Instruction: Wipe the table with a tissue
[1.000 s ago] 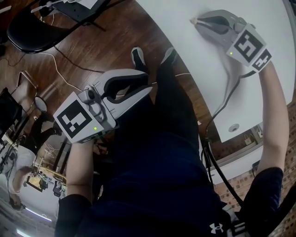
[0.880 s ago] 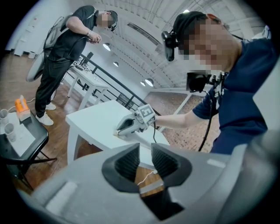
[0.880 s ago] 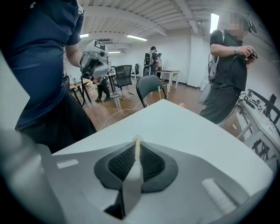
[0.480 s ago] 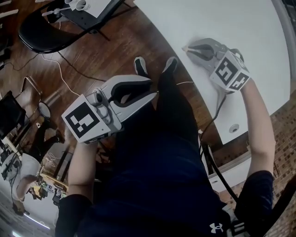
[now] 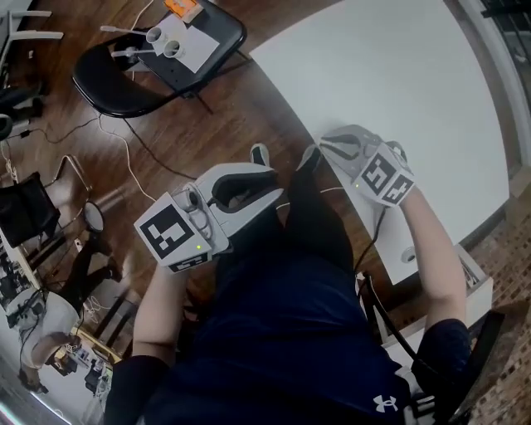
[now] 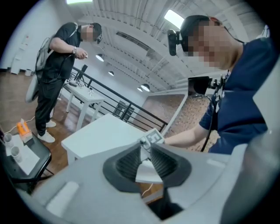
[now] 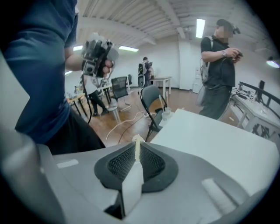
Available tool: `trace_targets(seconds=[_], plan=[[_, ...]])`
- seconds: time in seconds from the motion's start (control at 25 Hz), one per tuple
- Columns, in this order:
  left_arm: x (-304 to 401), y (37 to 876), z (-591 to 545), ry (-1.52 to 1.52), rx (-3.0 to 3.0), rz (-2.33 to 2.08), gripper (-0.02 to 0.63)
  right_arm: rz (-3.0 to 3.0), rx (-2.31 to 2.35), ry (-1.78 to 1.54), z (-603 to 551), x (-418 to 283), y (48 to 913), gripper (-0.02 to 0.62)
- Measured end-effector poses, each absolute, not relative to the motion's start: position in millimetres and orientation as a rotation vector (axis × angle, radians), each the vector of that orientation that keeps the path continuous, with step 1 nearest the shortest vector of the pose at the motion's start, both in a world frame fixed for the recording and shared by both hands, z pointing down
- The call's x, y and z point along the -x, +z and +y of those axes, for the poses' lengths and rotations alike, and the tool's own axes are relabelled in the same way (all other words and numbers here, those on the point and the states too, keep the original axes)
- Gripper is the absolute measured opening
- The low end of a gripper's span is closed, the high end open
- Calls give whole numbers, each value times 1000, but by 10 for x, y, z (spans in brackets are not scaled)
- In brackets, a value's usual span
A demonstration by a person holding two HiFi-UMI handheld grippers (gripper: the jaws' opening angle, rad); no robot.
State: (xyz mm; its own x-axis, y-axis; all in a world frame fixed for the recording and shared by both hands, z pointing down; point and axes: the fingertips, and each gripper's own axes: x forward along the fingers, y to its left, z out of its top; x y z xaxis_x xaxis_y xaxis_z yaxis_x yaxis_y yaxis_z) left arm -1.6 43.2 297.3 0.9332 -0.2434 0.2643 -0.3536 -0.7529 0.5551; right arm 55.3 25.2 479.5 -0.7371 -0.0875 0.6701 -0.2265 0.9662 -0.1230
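Tissue (image 7: 138, 145) clamped in right gripper (image 5: 324, 142) jaws, tilted down; left gripper (image 5: 274, 179) level, jaws apart, empty, just narrowing.

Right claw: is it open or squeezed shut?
Shut on a tissue. In the right gripper view, the two halves of the right claw press together, with a thin pale tissue pinched between them and poking out at the tip.

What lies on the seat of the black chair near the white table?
On the black chair lie a white sheet, two small cups and an orange item. What the sheet covers on the seat cannot be seen.
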Motion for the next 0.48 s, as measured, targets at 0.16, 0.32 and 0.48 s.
trace_targets(seconds=[0.16,0.32,0.48], plan=[[83,2617,387,127,-2460,-557,66,-2590,-524,544,270,-453,4103,34],[307,2435,315,17,-2429,-693,66,-2723,-898,984,178,-538,3525,34],[606,2332,280,-69,-2398,-783,66,-2748,-1170,1140,268,-638,3099,34]])
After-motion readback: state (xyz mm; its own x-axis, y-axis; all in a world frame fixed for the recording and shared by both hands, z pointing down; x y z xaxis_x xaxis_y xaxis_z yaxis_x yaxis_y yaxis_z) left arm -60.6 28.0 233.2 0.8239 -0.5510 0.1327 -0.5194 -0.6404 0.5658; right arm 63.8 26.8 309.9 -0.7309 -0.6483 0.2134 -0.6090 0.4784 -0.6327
